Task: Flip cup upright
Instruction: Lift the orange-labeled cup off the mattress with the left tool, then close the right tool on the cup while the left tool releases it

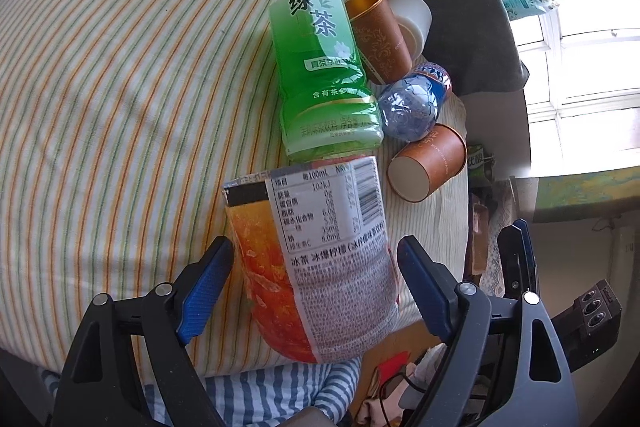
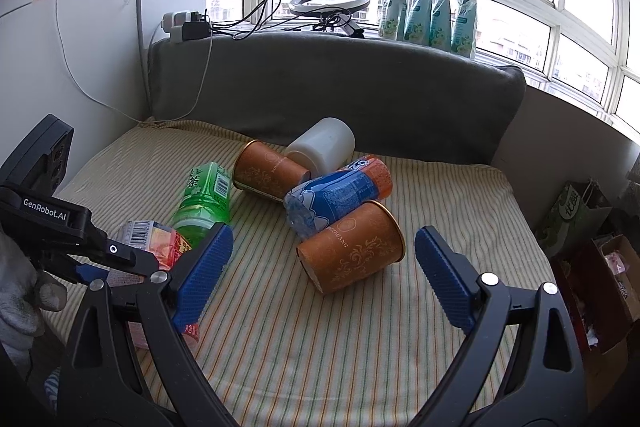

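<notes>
A brown paper cup (image 2: 352, 247) lies on its side on the striped cushion, its rim to the right; it also shows in the left wrist view (image 1: 430, 163). A second brown cup (image 2: 268, 171) and a white cup (image 2: 324, 145) lie on their sides behind it. My right gripper (image 2: 324, 275) is open, just in front of the near brown cup. My left gripper (image 1: 316, 287) is open with its fingers on either side of an orange-labelled bottle (image 1: 320, 259), not closed on it.
A green tea bottle (image 2: 204, 199) and a blue-labelled bottle (image 2: 336, 193) lie among the cups. A grey backrest (image 2: 340, 91) runs behind the cushion (image 2: 320, 339). Bags and boxes (image 2: 592, 227) stand off the cushion's right edge.
</notes>
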`<state>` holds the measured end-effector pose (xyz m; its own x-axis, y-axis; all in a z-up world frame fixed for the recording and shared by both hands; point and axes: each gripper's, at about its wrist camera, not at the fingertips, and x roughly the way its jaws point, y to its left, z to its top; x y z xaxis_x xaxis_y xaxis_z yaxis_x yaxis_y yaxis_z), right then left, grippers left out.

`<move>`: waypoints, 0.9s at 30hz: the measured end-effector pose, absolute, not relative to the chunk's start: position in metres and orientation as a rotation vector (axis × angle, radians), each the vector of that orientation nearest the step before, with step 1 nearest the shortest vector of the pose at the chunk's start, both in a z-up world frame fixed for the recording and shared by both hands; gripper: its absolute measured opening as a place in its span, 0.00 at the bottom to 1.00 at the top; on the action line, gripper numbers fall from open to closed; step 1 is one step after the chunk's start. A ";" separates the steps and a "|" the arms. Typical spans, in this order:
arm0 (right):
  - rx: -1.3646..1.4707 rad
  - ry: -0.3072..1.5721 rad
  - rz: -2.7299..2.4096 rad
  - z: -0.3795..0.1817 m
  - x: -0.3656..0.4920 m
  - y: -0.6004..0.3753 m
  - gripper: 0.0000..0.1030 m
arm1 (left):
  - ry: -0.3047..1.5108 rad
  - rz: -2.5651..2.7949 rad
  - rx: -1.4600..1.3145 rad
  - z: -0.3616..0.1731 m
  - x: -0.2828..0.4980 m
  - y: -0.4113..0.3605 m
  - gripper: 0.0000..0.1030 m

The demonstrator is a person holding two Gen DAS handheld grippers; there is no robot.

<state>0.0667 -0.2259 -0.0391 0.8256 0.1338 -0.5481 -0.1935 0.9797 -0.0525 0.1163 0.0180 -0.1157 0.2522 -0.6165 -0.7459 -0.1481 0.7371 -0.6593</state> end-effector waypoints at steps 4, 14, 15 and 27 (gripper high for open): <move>-0.113 0.585 0.188 -0.039 0.068 -0.222 0.92 | 1.279 -0.367 -0.710 -0.110 0.115 0.021 0.82; -0.140 0.613 0.251 -0.033 0.074 -0.202 0.92 | 1.192 -0.343 -0.670 -0.088 0.103 0.040 0.82; -0.146 0.616 0.260 -0.033 0.074 -0.199 0.92 | 1.179 -0.339 -0.660 -0.085 0.101 0.043 0.82; -0.139 0.806 0.486 -0.042 0.105 -0.155 0.92 | 1.043 -0.210 -0.472 -0.077 0.065 0.076 0.82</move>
<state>0.1050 -0.1548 -0.0418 0.5896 0.3635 -0.7213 -0.4677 0.8817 0.0621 0.0655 0.0757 -0.0766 0.4947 -0.3856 -0.7788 -0.0541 0.8808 -0.4704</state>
